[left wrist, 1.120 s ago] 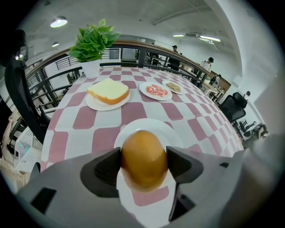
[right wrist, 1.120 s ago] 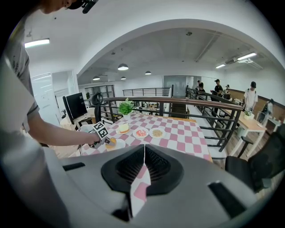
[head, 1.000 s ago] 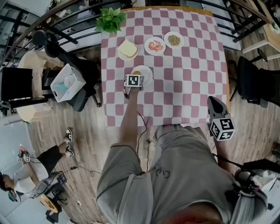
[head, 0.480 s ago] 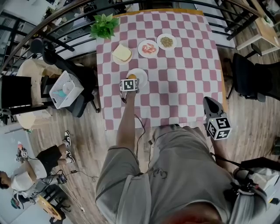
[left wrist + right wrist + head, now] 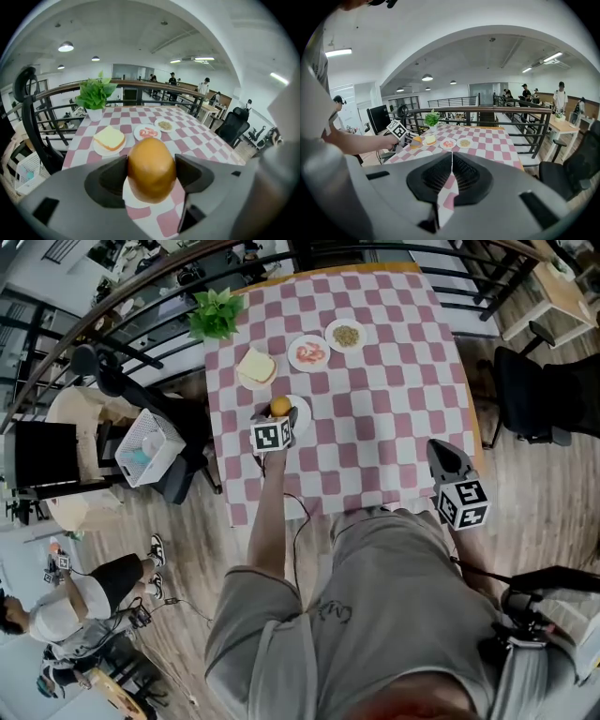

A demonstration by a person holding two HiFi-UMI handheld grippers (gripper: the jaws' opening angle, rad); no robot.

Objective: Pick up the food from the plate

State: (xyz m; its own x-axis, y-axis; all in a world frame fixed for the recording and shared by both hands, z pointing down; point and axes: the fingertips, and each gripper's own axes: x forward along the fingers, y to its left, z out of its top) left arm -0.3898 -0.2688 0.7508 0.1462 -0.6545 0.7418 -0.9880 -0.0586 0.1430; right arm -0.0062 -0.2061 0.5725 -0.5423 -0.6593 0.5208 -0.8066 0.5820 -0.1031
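Note:
A round golden-brown bun [image 5: 151,169] sits clamped between the two jaws of my left gripper [image 5: 281,414], which is shut on it. The bun [image 5: 280,407] hangs a little above the small white plate [image 5: 301,419] near the table's left front; a bare part of that plate [image 5: 136,200] shows under it in the left gripper view. My right gripper [image 5: 442,459] is shut with nothing in it and hangs off the table at its near right corner. Its jaws meet in the right gripper view [image 5: 451,169].
On the pink checked table [image 5: 394,399] stand a sandwich plate [image 5: 256,367], a plate of red slices [image 5: 308,352], a plate of grains [image 5: 346,335] and a potted plant [image 5: 215,313]. A railing, chairs and a white basket [image 5: 145,446] flank the table.
The left gripper has lifted the bun up off the white plate and drawn it slightly toward me. The right gripper has stayed where it was, shut.

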